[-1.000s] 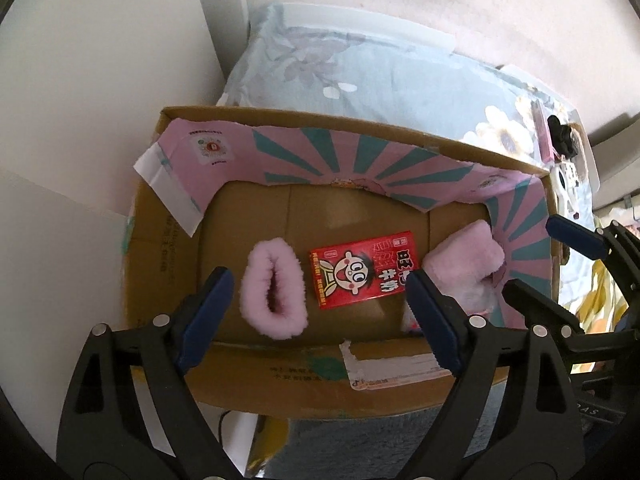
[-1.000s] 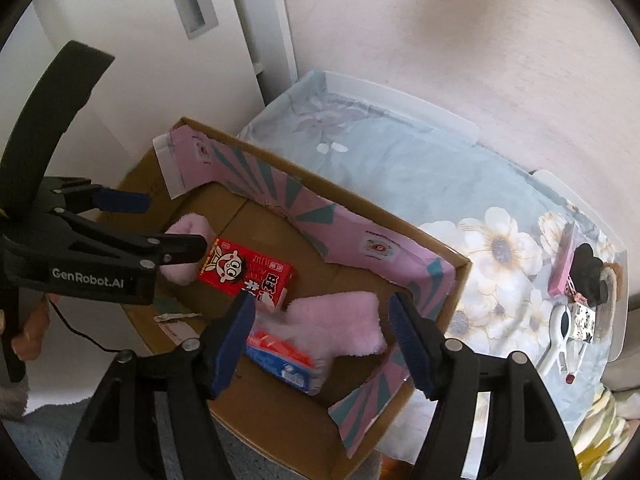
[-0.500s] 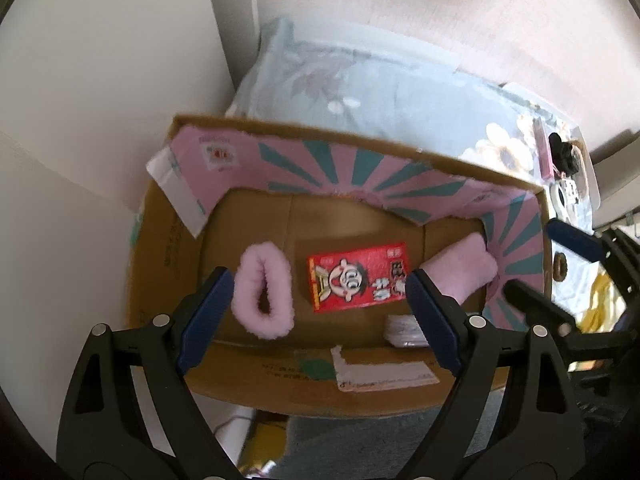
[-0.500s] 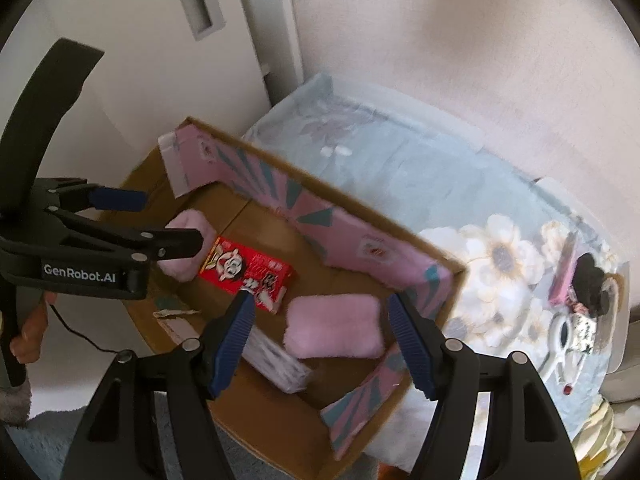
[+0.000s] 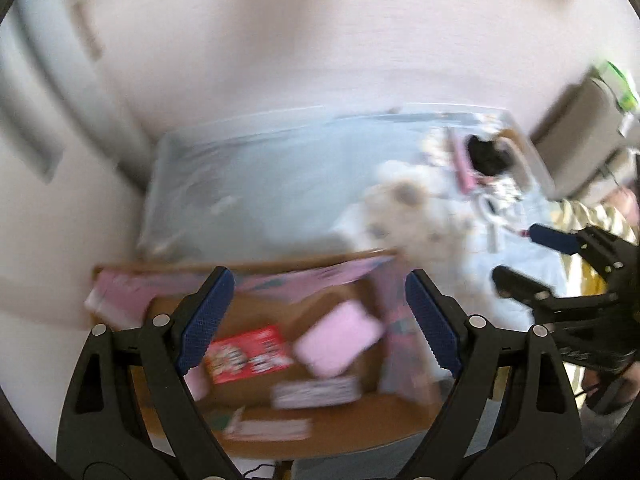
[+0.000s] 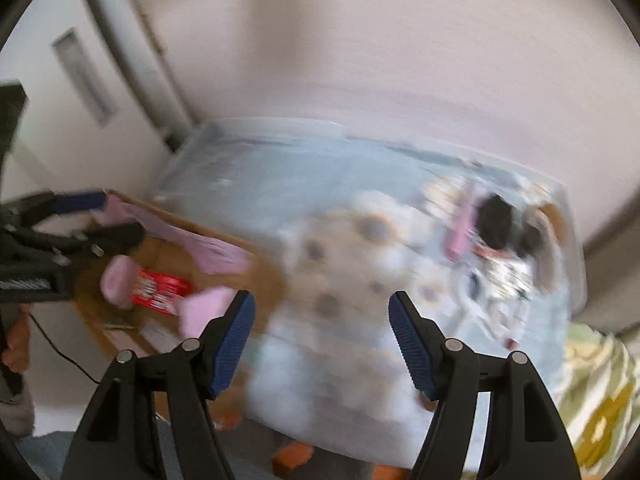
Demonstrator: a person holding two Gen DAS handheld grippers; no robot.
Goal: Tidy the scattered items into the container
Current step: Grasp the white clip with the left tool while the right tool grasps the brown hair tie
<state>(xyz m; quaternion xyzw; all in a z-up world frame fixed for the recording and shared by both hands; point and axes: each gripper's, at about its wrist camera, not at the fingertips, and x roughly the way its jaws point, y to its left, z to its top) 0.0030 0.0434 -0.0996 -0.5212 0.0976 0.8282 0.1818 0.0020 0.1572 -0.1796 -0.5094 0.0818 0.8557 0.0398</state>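
Both views are motion-blurred. The cardboard box (image 5: 344, 424) with pink lining holds a red snack packet (image 5: 248, 354), a pink fluffy pad (image 5: 338, 338), a pink fluffy ring (image 6: 116, 284) and a flat white packet (image 5: 316, 394). My left gripper (image 5: 316, 312) is open and empty above the box's far side. My right gripper (image 6: 322, 340) is open and empty over the floral cloth, right of the box (image 6: 168, 248). Scattered items lie at the cloth's far right: a black object (image 5: 486, 156), a pink strip (image 5: 464, 168) and a white clip (image 6: 472, 300).
The floral-covered table (image 6: 304, 184) stands against a pale wall, with a white door (image 6: 76, 80) at left. A grey box (image 5: 580, 136) sits at far right. A yellow patterned cloth (image 6: 600, 392) lies at lower right.
Both grippers have swung up and to the right, away from the box toward the cloth's right end. The pink pad and white packet now lie loose in the box.
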